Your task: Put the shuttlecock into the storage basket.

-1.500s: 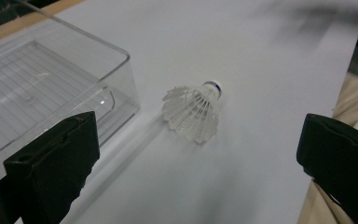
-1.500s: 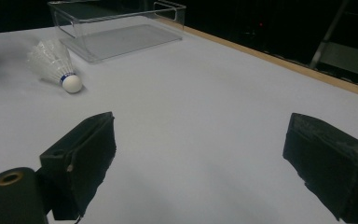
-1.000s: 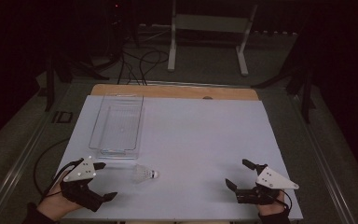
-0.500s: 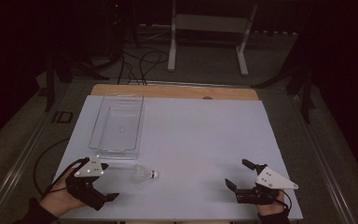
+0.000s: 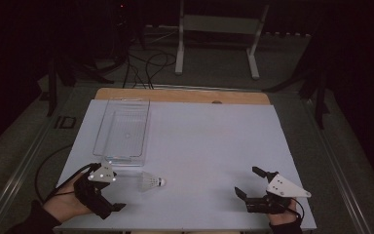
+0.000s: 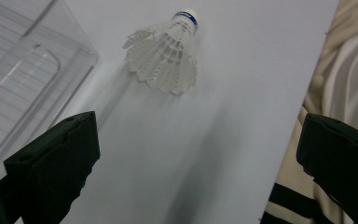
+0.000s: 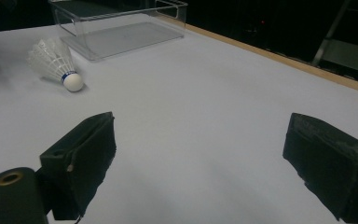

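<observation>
**Shuttlecock on the counter, both sets of jaws apart**

Shuttlecock [image 5: 152, 182] is seen lying on its side on the white counter [image 5: 209, 146], just beyond the near short end of a clear plastic bin [image 5: 122, 132] and not touching it. In the high view its white cork tip is pointed toward the right side of the counter and its feather skirt toward the left gripper [image 5: 108, 192]. In the left gripper view the shuttlecock [image 6: 165, 53] is shown ahead of the jaws, lying free, with a blue band around the cork and the skirt turned toward the camera; a corner of the bin [image 6: 28, 79] is seen at the left. The jaws of the left gripper are spread wide, and nothing is held between them. The gripper is held low by a hand [image 5: 65, 202] at the near left corner.

The right gripper [image 5: 251, 187] is held at the near right corner of the counter, well apart from the shuttlecock. Its jaws are likewise parted with nothing between them. In the right gripper view the shuttlecock [image 7: 56, 63] is seen far off, near the bin [image 7: 119, 28].
</observation>
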A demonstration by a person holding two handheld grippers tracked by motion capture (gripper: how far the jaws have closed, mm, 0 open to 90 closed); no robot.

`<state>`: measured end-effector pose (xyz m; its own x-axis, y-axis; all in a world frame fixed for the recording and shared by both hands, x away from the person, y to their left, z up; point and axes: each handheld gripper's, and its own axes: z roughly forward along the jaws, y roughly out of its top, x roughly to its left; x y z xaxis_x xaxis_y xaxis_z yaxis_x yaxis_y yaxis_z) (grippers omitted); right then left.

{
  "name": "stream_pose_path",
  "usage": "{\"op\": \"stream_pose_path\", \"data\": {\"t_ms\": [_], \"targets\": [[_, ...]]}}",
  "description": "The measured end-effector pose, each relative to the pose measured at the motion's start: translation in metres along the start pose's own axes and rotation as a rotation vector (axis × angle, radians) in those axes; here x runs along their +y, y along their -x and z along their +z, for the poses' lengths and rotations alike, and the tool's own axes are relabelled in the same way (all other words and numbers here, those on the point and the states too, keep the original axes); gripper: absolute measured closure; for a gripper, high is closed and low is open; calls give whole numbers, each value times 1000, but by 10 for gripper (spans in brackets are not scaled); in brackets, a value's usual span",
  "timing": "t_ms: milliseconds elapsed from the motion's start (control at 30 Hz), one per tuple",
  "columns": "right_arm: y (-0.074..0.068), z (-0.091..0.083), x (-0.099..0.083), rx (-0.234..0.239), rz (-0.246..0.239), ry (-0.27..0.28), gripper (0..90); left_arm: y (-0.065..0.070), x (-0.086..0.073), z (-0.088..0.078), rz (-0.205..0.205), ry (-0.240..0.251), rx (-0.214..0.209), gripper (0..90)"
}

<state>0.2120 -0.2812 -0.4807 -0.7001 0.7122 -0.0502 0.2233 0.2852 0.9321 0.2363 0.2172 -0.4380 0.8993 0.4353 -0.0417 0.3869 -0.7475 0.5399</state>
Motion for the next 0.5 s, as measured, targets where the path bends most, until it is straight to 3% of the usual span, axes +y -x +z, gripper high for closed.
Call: {"op": "stream_pose_path", "data": {"t_ms": [333,500], "targets": [[-1,0,0,-2,-3,-1,90,-2,12,3,19,-67,-1,0],[-1,0,0,-3,-3,-1,90,-1,17,3,24,-77,-3,0]]}}
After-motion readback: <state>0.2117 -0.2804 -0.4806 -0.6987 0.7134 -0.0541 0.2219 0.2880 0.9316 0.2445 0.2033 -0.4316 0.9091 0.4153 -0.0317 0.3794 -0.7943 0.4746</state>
